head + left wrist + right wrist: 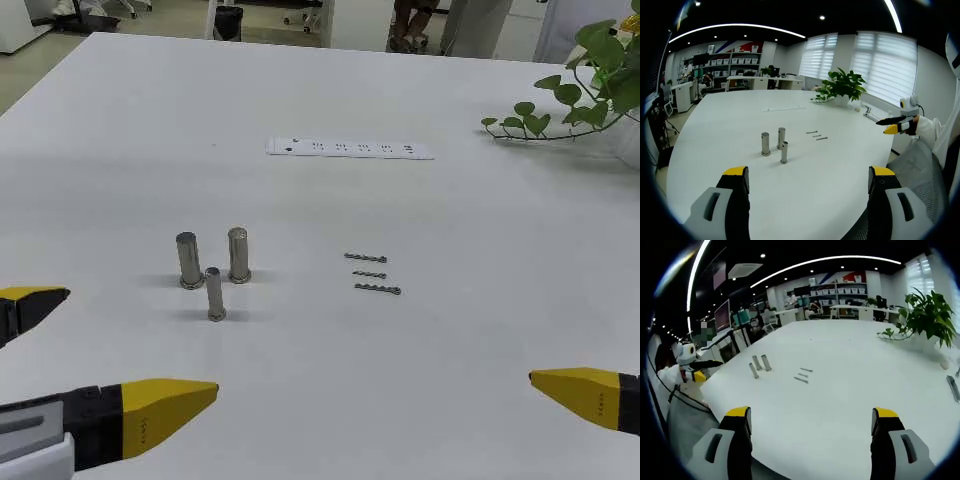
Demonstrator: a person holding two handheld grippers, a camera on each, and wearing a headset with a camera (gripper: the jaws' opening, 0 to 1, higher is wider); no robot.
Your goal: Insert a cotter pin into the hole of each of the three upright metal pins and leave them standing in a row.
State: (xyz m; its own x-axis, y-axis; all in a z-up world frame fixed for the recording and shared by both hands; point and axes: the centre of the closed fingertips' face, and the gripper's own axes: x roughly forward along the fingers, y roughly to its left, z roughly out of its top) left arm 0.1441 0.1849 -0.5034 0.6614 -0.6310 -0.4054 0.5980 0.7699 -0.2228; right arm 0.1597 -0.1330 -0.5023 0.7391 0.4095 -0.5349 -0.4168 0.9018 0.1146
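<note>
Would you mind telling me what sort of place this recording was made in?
Most likely an open-plan office or lab: a big white table, shelves of bins along the far wall, window blinds and a potted plant.

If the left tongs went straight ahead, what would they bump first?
Probably the shortest metal pin, nearest of three standing slightly left of where the left tongs point. Depth is unclear, so they might slip past.

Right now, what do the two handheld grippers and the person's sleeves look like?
Both match. The left gripper and right gripper each have two jaws with yellow tips, black behind them, on pale grey moulded bodies with a dark slot. In the head view the tips taper to wedge-like points. The person wears white sleeves.
</note>
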